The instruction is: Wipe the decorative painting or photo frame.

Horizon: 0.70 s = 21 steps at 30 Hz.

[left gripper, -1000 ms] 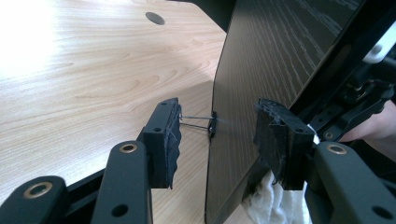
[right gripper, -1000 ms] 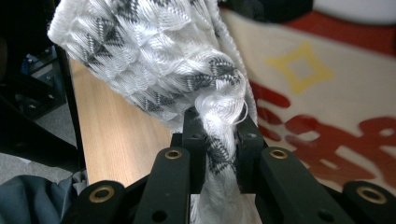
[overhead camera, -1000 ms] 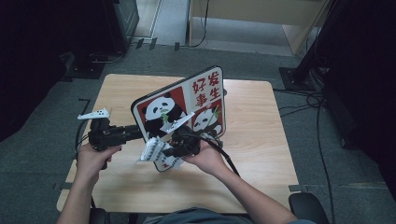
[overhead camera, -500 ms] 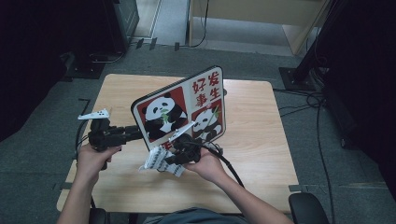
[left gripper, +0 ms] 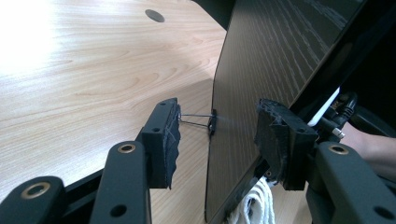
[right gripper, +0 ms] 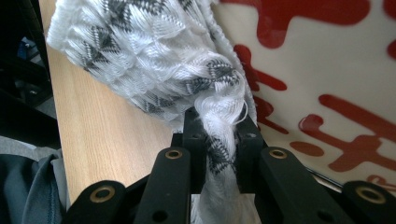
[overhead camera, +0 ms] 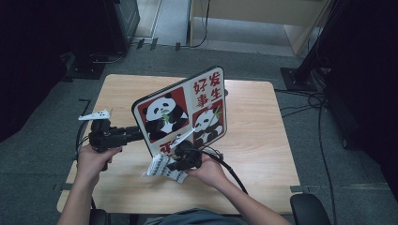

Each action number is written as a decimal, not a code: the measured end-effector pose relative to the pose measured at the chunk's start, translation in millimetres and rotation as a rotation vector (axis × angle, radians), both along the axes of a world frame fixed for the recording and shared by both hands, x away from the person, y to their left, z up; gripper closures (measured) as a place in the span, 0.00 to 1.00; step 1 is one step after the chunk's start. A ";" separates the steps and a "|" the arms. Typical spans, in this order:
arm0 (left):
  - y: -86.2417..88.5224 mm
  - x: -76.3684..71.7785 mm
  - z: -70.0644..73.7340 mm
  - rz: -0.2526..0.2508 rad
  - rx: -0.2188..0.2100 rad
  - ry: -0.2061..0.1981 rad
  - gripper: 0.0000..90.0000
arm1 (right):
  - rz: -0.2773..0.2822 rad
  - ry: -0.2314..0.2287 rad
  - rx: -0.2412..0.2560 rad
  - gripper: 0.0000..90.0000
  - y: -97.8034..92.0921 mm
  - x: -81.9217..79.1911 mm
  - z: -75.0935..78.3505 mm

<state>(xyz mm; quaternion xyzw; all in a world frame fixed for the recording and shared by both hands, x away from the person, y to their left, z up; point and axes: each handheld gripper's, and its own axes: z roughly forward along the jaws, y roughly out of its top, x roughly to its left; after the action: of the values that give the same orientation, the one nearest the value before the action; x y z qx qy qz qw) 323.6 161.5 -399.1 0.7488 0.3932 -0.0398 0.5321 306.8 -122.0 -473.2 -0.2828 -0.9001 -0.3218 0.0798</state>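
A board [overhead camera: 180, 112] printed with pandas and red characters stands tilted over the wooden table [overhead camera: 253, 136]. My left gripper [overhead camera: 138, 133] reaches its left edge. In the left gripper view the gripper [left gripper: 219, 140] is open. Its jaws straddle the board's dark back [left gripper: 261, 60], with a gap at the left pad [left gripper: 161, 135]. My right gripper [overhead camera: 171, 166] is shut on a white-and-grey knitted cloth [overhead camera: 159, 168] at the board's lower edge. The right gripper view shows this gripper [right gripper: 219, 140] pinching the bunched cloth [right gripper: 140, 51] against the red print [right gripper: 327, 70].
A round cable hole [overhead camera: 225, 92] sits in the table behind the board. A chair seat [overhead camera: 309, 208] stands at the near right corner. Cables [overhead camera: 324, 122] trail on the floor to the right. Dark equipment [overhead camera: 119, 18] stands beyond the far edge.
My right gripper has slid the cloth down along the board's lower part, toward the near edge. The left gripper and the board have stayed put.
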 end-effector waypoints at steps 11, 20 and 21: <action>0.0 0.1 -1.1 0.013 0.013 -0.005 0.49 | 0.024 -0.038 -0.005 0.90 0.2 -8.1 22.0; 7.5 -0.3 -1.0 0.047 0.036 -0.005 0.45 | 0.029 -0.049 0.004 0.90 5.6 -11.1 55.3; 8.8 -0.4 -0.9 0.050 0.035 -0.006 0.45 | 0.028 -0.050 0.009 0.90 6.9 -11.9 59.9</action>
<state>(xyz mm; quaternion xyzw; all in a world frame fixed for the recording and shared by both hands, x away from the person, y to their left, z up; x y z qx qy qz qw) 323.2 170.3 -400.0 0.7479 0.4111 -0.0174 0.5209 294.8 -115.1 -413.3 -0.2617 -0.9042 -0.3317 0.0630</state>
